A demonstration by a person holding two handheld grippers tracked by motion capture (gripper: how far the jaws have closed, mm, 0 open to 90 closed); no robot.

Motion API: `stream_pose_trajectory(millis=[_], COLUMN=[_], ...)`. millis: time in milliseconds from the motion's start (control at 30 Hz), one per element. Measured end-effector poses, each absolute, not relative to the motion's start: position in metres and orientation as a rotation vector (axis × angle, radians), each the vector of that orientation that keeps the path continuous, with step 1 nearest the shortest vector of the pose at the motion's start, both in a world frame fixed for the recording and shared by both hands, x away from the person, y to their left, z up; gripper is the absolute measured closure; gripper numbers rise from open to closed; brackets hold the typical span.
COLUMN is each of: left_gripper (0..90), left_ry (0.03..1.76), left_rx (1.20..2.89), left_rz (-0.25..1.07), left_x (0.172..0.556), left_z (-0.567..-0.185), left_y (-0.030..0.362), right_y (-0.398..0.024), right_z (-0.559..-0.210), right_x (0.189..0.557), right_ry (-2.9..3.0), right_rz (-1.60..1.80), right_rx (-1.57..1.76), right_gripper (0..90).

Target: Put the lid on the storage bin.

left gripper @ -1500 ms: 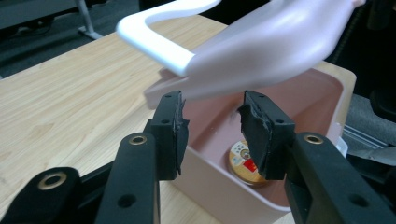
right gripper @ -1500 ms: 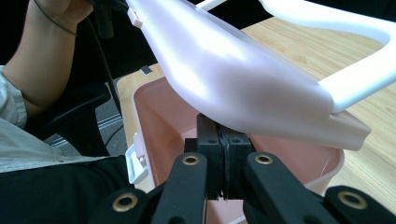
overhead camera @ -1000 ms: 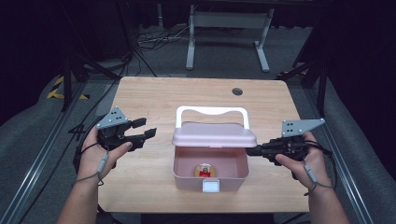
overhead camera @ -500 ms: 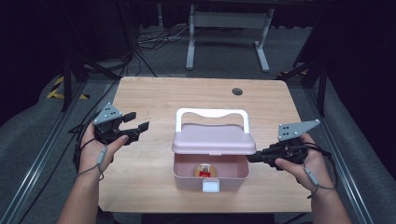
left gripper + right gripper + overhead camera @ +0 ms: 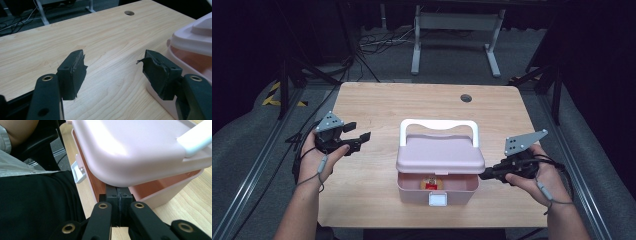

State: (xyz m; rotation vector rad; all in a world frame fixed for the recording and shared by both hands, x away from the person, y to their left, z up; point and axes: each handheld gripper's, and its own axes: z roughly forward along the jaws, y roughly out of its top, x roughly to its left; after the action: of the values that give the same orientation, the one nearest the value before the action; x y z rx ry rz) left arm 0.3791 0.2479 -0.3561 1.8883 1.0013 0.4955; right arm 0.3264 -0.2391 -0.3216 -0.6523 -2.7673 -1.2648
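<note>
— Where are we standing with the pink box (image 5: 437, 185)?

— It's sitting at the near middle of the table (image 5: 412, 105), and I'm propping its lid (image 5: 440, 159) partly up. My right gripper (image 5: 119, 195) is pressing its jaws tight together, nothing between them, wedged under the lid's edge at the box's right side. A small red item (image 5: 431, 185) is showing inside through the gap.

— And the other one?

— My left gripper (image 5: 113, 71) is hovering over bare wood just left of the box; its jaws have just been opening wide, empty. I'm judging the lid half raised: opening it fully and reaching inside are what's left.
</note>
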Motion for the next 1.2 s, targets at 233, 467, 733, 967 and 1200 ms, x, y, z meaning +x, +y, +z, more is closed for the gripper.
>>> stream_pose_trajectory(millis=[233, 467, 733, 967, 1200], left_gripper=[34.5, 34.5, 34.0, 34.0, 34.0], left_ry=[1.015, 1.028, 1.029, 1.027, 1.028], left_rx=[1.890, 1.903, 1.911, 1.909, 1.909], left_rz=[0.484, 0.477, 0.467, 0.466, 0.462], left_x=[0.382, 0.384, 0.386, 0.386, 0.386], left_z=[-0.360, -0.364, -0.367, -0.367, -0.367], left_y=[0.249, 0.252, 0.252, 0.252, 0.252], right_y=[-0.238, -0.234, -0.232, -0.230, -0.231], right_z=[-0.323, -0.327, -0.331, -0.334, -0.335], right_x=[0.325, 0.326, 0.327, 0.326, 0.326], right_ry=[-2.809, -2.828, -2.845, -2.854, -2.860], right_rz=[-1.186, -1.110, -1.044, -0.986, -0.940], right_rx=[-0.631, -0.622, -0.612, -0.599, -0.602], right_gripper=[90.0, 90.0, 90.0, 90.0, 90.0])
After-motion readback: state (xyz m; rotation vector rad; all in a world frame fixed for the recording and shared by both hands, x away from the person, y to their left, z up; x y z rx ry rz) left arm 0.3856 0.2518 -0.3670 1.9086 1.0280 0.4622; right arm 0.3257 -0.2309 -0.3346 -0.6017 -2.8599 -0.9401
